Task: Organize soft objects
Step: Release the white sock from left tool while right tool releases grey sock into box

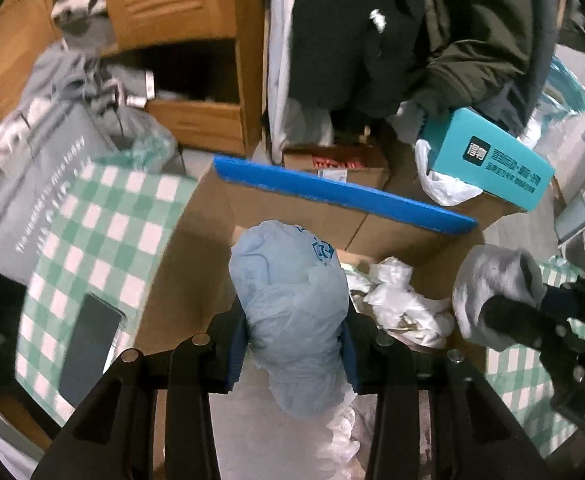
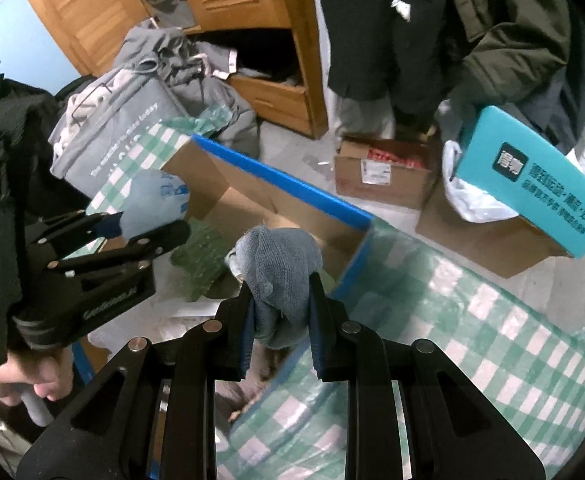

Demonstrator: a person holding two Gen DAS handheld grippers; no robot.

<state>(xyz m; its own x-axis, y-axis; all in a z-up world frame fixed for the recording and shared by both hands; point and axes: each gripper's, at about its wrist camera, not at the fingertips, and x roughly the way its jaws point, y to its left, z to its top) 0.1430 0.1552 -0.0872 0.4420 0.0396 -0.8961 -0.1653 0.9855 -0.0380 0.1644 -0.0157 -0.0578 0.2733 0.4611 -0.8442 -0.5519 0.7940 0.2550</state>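
Note:
My left gripper (image 1: 294,344) is shut on a light blue plastic bag bundle (image 1: 292,304) and holds it over an open cardboard box with a blue-edged flap (image 1: 332,192). My right gripper (image 2: 280,308) is shut on a grey-blue knitted cloth (image 2: 280,256) above the same box (image 2: 284,188). The right gripper and its cloth (image 1: 496,280) show at the right of the left wrist view. The left gripper (image 2: 152,224) with its blue bag (image 2: 152,200) shows at the left of the right wrist view. White crumpled plastic (image 1: 400,300) and green bubble wrap (image 2: 200,260) lie inside the box.
A green-and-white checked cloth (image 2: 472,340) lies on both sides of the box. A grey sweatshirt pile (image 2: 132,120) and a wooden cabinet (image 2: 252,20) stand behind. A teal box (image 2: 532,184), smaller cardboard boxes (image 2: 384,172) and hanging dark coats (image 2: 432,20) are at the back right. A phone (image 1: 88,344) lies on the cloth.

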